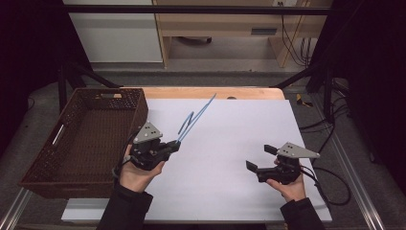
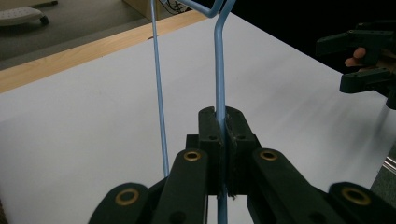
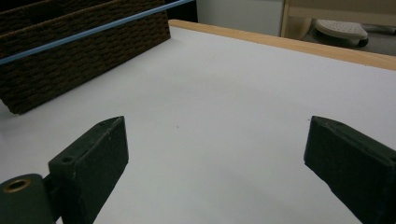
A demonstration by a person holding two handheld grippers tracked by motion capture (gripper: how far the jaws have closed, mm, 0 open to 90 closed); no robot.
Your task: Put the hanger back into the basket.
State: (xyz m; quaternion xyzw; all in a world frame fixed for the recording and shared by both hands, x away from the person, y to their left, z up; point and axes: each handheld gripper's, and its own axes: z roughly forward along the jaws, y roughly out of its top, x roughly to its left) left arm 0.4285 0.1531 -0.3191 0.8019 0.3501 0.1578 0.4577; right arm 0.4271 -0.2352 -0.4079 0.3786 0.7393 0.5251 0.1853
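The left gripper [image 1: 176, 143] clamps the thin light-blue bent-wire hanger [image 1: 195, 118], which projects forward beyond its fingertips; the right gripper [image 1: 261, 158] stands wide open, empty, well apart; risk: the narrow single-point grip may let the wire pivot or slip near the brown woven basket [image 1: 44, 164].

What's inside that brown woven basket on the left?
The brown woven basket looks empty: its woven floor and a slot handle in the far wall show from above. The near wall hides a strip of floor behind it. The blue wire hanger is beside it, clamped in the left claw.
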